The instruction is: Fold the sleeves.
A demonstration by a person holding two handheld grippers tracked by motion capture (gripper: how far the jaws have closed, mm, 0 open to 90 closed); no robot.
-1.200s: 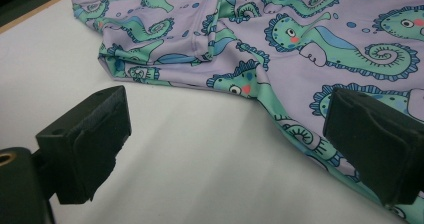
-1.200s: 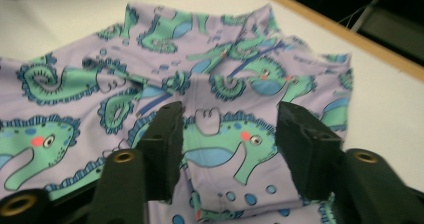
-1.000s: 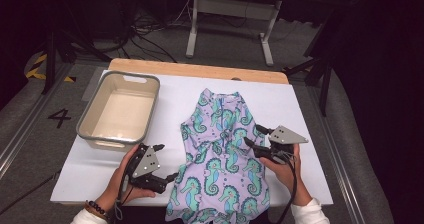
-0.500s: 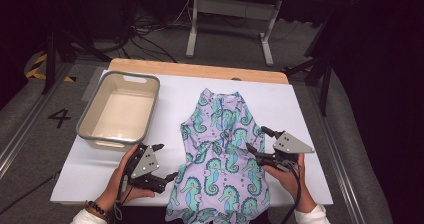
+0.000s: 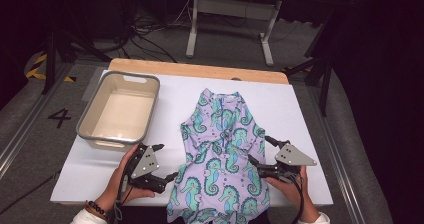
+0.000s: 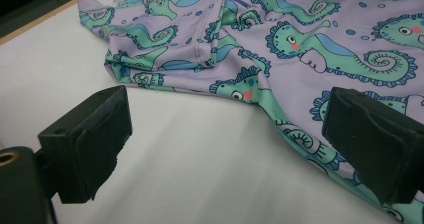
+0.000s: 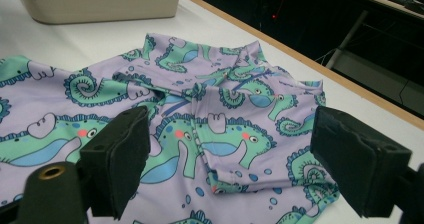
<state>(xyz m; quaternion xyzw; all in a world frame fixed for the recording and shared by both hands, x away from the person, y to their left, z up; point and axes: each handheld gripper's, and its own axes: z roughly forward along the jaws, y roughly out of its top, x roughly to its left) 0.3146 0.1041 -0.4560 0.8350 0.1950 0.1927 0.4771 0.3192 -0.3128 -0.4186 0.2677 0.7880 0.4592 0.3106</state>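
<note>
A lilac sleeveless garment (image 5: 220,154) printed with green seahorses lies flat in the middle of the white table (image 5: 310,104), neck toward the far side. My left gripper (image 5: 166,161) rests open at its left edge. In the left gripper view (image 6: 225,129) one jaw is over bare table and the other over the garment (image 6: 280,44) hem. My right gripper (image 5: 259,149) sits at the right edge. Its jaws have just been opening, and in the right gripper view (image 7: 230,139) they stand wide with the garment (image 7: 100,89) lying slack below them, not pinched.
A beige bin (image 5: 120,111) with a grey rim stands at the table's left back, also seen as the bin (image 7: 100,1) beyond the cloth. The garment's hem hangs over the near table edge. A wooden strip (image 5: 200,70) borders the far side.
The right gripper has drawn back toward the near right side of the table and its jaws have spread wider. The left gripper and the garment have stayed put.
</note>
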